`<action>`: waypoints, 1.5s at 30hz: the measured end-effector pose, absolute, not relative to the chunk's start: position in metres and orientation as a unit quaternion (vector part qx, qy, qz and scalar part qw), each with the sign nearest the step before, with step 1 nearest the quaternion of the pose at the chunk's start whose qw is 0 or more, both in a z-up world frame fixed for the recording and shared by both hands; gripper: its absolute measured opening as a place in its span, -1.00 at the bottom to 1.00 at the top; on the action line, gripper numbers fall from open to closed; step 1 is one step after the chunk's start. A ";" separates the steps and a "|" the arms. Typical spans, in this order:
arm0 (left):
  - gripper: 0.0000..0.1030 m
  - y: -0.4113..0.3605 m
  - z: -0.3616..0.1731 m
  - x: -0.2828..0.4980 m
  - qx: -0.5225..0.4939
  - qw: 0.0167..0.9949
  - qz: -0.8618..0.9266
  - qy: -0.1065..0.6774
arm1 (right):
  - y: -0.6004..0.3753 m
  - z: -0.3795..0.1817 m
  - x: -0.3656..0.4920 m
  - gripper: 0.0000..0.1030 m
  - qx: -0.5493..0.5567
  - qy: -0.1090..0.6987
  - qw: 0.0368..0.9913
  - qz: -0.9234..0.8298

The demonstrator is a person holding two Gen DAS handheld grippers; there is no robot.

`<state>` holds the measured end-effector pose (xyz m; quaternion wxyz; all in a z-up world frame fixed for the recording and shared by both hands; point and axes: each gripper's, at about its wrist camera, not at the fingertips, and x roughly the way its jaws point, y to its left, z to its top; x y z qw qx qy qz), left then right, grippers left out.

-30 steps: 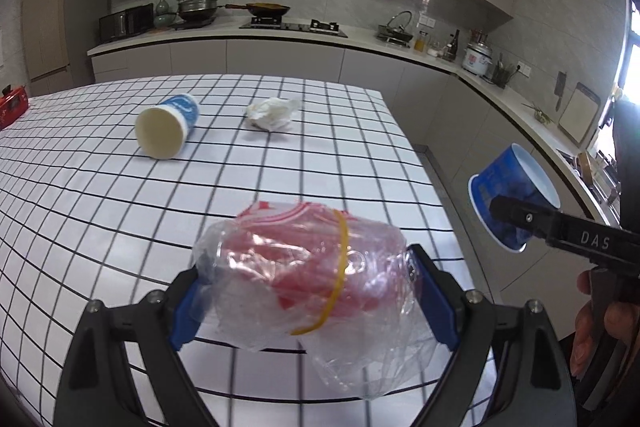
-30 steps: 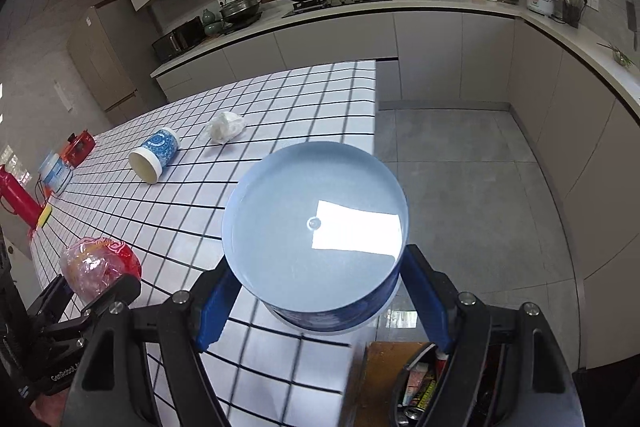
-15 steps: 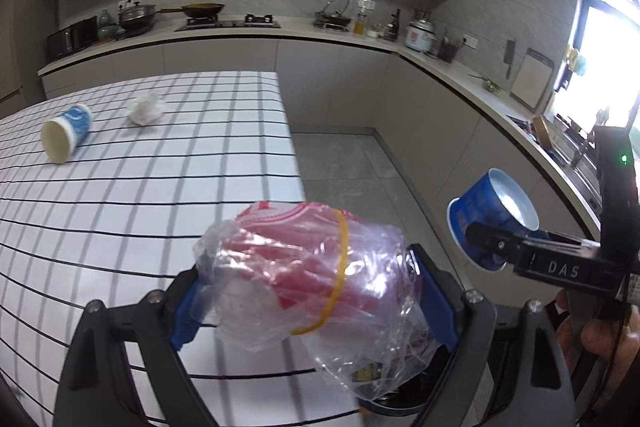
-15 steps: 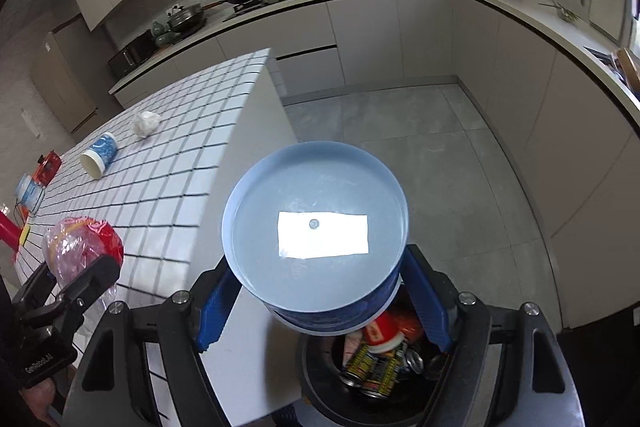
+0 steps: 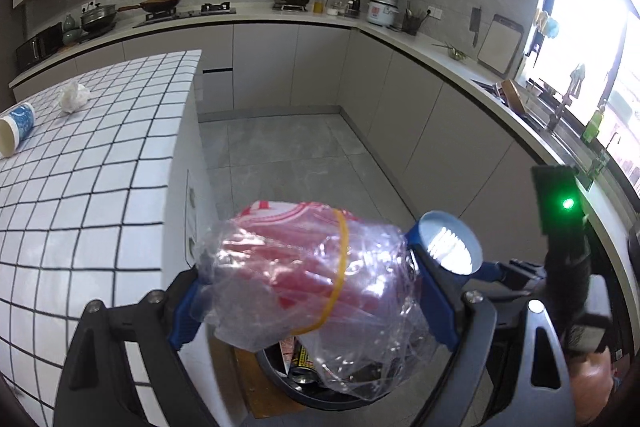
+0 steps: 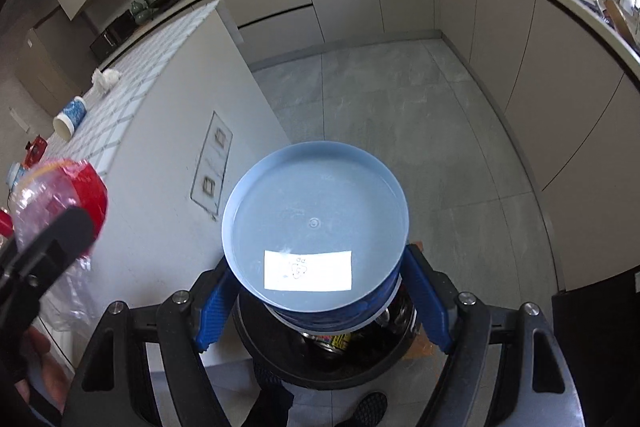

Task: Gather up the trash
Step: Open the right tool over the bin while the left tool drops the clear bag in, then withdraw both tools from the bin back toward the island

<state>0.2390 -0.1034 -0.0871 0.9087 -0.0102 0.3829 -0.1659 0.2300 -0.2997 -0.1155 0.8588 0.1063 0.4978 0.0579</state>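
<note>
Left wrist view: the left gripper [image 5: 310, 301] clamps a crumpled clear plastic bag [image 5: 308, 275] with red contents and a yellow rubber band [image 5: 339, 267] between its two blue-padded fingers [image 5: 185, 315], which press on the bag from either side. The bag hangs above the open black trash bin [image 5: 320, 393] standing on the grey floor beside the end of the island; cans and printed wrappers lie inside the bin. To the right, the right gripper [image 5: 452, 259] carries a blue paper cup [image 5: 448, 247], base toward the camera, close beside the bag. On the white grid-patterned countertop [image 5: 92, 163] at left, well apart from both grippers, a second blue-and-white paper cup [image 5: 16, 133] lies on its side, and a crumpled white tissue [image 5: 73, 97] sits near it. Right wrist view: the right gripper [image 6: 320, 307] grips the blue paper cup [image 6: 316, 227] by its sides, the fingers [image 6: 426, 297] closed against the cup wall, the cup's underside with a white label facing the lens. The cup is held directly over the trash bin [image 6: 348, 363], whose rim shows below it. At far left, the left gripper [image 6: 44, 247] with the plastic bag [image 6: 60, 199] appears; the lying cup [image 6: 70, 117] and tissue [image 6: 106, 79] remain on the countertop [image 6: 132, 95].
</note>
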 end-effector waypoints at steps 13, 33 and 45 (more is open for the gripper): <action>0.75 -0.113 -0.133 0.229 -0.028 0.905 -0.111 0.409 | -0.321 -0.179 0.237 0.84 0.111 0.521 0.843 0.070; 0.87 -0.171 -0.255 0.232 -0.025 0.863 -0.065 0.501 | -0.406 -0.190 0.226 0.85 0.130 0.493 0.860 -0.015; 0.99 -0.175 -0.174 0.215 -0.015 0.890 -0.076 0.450 | -0.418 -0.149 0.225 0.85 0.163 0.461 0.872 -0.015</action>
